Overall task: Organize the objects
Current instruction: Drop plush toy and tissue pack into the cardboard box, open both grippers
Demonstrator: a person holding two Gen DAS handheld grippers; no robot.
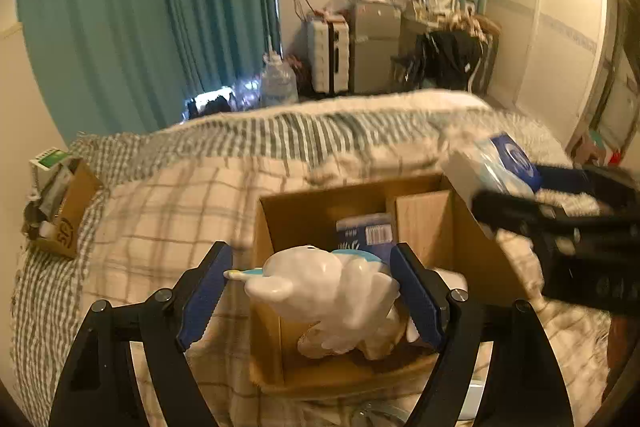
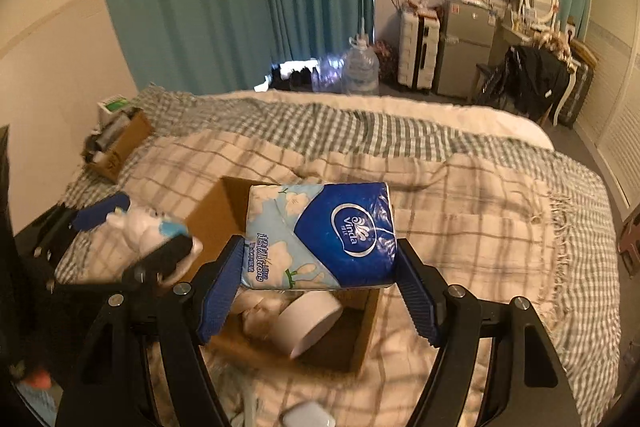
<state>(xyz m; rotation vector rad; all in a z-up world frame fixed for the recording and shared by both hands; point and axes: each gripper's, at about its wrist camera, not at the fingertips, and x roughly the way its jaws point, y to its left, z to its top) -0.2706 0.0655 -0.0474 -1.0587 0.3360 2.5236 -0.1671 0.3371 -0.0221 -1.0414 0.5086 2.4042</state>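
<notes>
My left gripper is shut on a white ceramic figurine with blue trim and holds it over the near end of an open cardboard box on the bed. A blue packet and a wooden block lie inside the box. My right gripper is shut on a blue and white Vinda tissue pack, held above the same box. A white cup lies in the box below the pack. The tissue pack shows at the right of the left wrist view.
The box sits on a plaid blanket covering the bed. A second small cardboard box with clutter stands at the bed's far left by the wall. A white case lies on the blanket near me. Curtains, a suitcase and a fridge stand beyond.
</notes>
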